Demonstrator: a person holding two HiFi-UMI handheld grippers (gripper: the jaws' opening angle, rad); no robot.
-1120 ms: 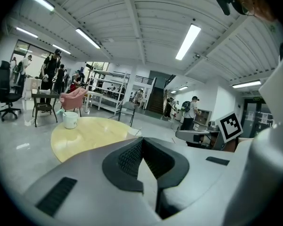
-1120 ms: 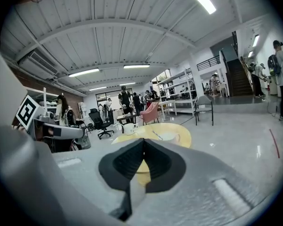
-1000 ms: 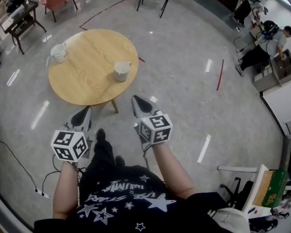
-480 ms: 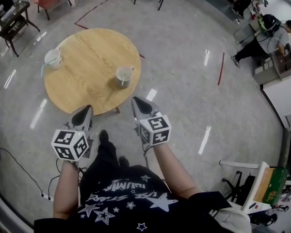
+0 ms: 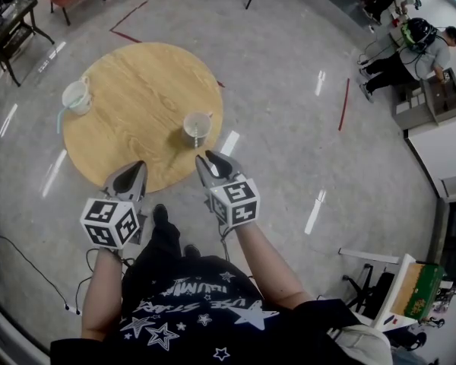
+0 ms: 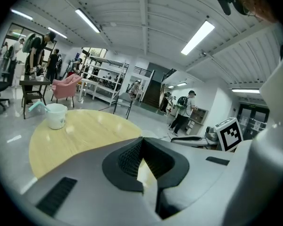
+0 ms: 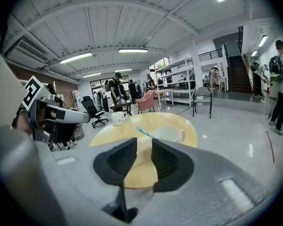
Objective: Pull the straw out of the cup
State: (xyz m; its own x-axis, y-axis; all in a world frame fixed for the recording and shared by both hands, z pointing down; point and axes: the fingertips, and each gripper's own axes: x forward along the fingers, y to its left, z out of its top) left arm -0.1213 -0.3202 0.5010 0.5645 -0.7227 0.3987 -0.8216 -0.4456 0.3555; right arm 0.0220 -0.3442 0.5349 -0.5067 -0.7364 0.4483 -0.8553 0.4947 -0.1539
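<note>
As we close on the bench, nearer than a moment ago, the right tool has just been opening its jaws. They now stand apart with nothing between them. The left tool has its jaws together, empty. The straw sits untouched in the near cup, just ahead of the right tool. We judge the reach begun and the grasp still to come.

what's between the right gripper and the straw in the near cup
Nothing visible. The right gripper, whose jaws have just been opening with nothing between them, points at the near cup and its straw. Only bare wooden table lies between. The second cup stands far off to the left.
</note>
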